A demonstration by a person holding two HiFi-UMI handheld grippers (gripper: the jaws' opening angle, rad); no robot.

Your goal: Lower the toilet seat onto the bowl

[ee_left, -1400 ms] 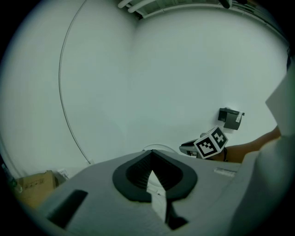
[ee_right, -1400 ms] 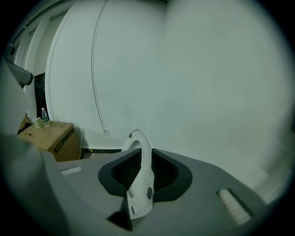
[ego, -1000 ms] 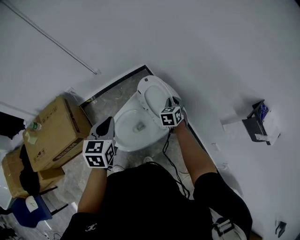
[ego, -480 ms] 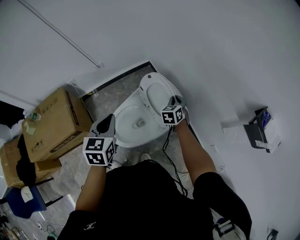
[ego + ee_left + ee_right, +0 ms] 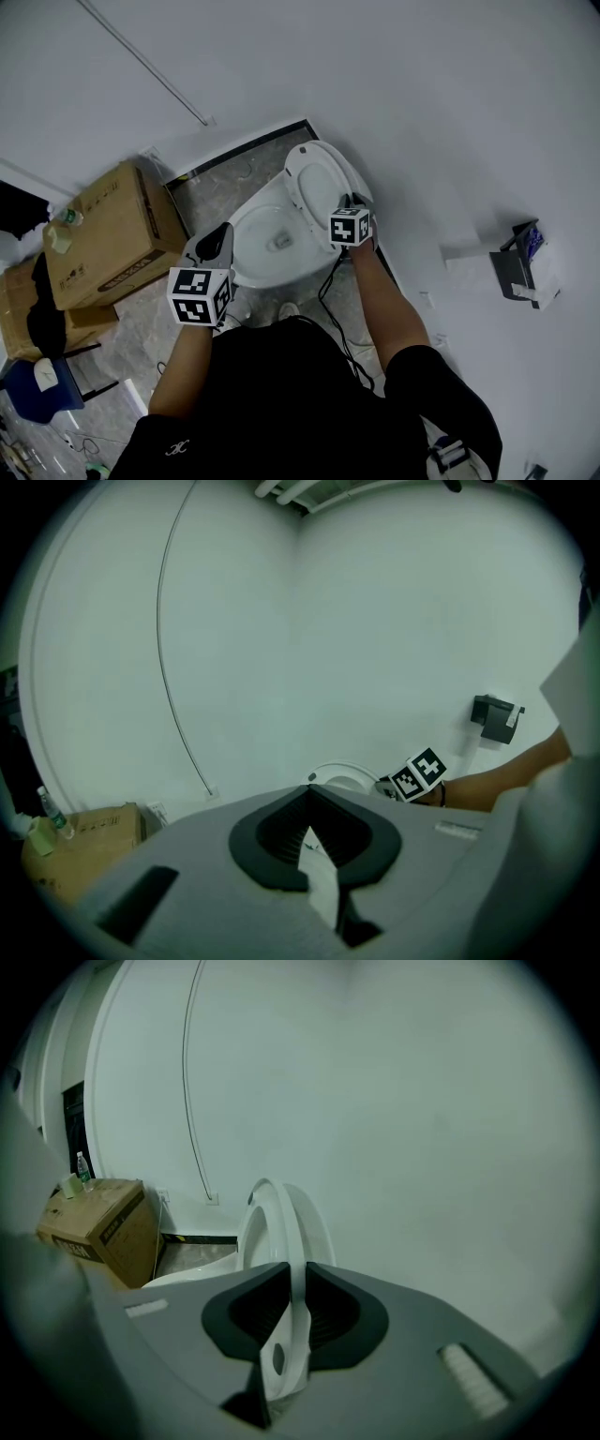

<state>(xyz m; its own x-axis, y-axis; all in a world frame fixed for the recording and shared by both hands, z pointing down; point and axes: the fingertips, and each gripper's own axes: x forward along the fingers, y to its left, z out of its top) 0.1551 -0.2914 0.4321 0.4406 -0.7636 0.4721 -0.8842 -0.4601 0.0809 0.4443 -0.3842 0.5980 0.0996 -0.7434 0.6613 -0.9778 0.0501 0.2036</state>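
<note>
Now 1 seat point(image 5: 294, 1241), prob. 2 boxes point(image 5: 103, 239).

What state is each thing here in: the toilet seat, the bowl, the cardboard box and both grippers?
White plastic toilet seat: raised, nearly upright, not yet lowered.
White ceramic toilet bowl: uncovered.
Right gripper: shut on the seat's rim; its jaws have just been closing.
Left gripper: shut, nothing between its jaws.
Brown cardboard box: closed, standing on the floor.
</note>
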